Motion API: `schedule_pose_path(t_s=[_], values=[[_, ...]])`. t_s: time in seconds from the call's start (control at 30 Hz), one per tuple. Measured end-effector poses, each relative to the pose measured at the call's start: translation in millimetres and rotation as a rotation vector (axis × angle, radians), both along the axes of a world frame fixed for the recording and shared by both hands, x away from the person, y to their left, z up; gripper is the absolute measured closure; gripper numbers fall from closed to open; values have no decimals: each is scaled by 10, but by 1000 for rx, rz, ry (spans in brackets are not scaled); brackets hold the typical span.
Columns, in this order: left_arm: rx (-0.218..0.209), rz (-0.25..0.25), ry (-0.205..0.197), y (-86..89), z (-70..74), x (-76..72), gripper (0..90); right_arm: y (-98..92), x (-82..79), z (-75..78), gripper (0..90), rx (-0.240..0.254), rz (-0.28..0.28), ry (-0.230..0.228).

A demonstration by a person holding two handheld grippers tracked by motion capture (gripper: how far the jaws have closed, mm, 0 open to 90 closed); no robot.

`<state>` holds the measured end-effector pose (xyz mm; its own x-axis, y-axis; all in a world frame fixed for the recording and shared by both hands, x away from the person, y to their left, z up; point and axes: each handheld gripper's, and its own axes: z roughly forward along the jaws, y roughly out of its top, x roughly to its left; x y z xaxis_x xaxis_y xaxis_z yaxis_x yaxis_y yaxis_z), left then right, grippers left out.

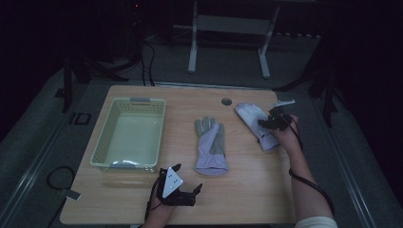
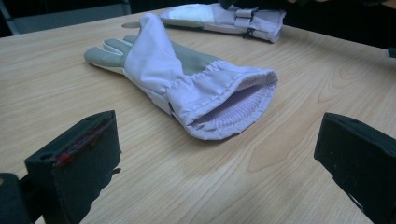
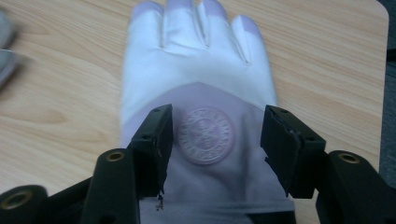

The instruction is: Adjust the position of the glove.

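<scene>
High view: pale green slatted plastic basket [image 1: 128,134] at table's left; lilac-and-grey fabric glove [image 1: 210,145] mid-table; second lilac-and-white glove [image 1: 257,124] under right gripper [image 1: 269,119].
Left gripper view: left gripper [image 2: 217,161] jaws spread wide, facing grey-palmed glove's [image 2: 187,79] open cuff.
Right gripper view: jaws parted, straddling white-backed glove's [image 3: 196,88] round emblem [image 3: 204,135].

Two lilac gloves [image 1: 211,145] [image 1: 256,124] (grey-palmed), flat, apart
</scene>
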<state>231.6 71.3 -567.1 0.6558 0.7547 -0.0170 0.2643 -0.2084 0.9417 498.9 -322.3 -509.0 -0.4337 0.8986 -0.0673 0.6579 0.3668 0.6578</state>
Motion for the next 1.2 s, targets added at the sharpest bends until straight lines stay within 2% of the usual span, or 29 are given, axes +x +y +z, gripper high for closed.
schedule_pose_path(t_s=[0.13, 0.23, 0.3, 0.47, 0.6, 0.73, 0.9, 1.0, 1.2], values=[[1, 2, -3, -1, 0, -2, 2, -40, 53, -101, 429, 33, 3, 24], [2, 1, -3, -2, 0, -2, 2, -41, 65, -158, 441, 37, 10, 34], [3, 2, -3, -3, 0, -3, 2, -37, 64, -181, 501, 44, 22, 51], [6, 2, -10, -8, -1, -7, 2, -93, 42, -244, 585, 128, 17, 50], [6, 1, -9, -7, -1, -7, 2, -84, 18, -254, 628, 127, 20, 43], [7, 2, -8, -7, -1, -6, 2, -42, -3, -245, 695, 105, 1, 35], [7, 2, -8, -5, 0, -6, 2, 32, -50, -190, 778, 85, -56, 35], [4, 4, -5, -4, 0, -5, 2, 56, -82, -115, 784, 93, -90, 46], [4, 6, -4, -4, 0, -5, 2, 88, -218, 26, 786, 120, -144, 19]])
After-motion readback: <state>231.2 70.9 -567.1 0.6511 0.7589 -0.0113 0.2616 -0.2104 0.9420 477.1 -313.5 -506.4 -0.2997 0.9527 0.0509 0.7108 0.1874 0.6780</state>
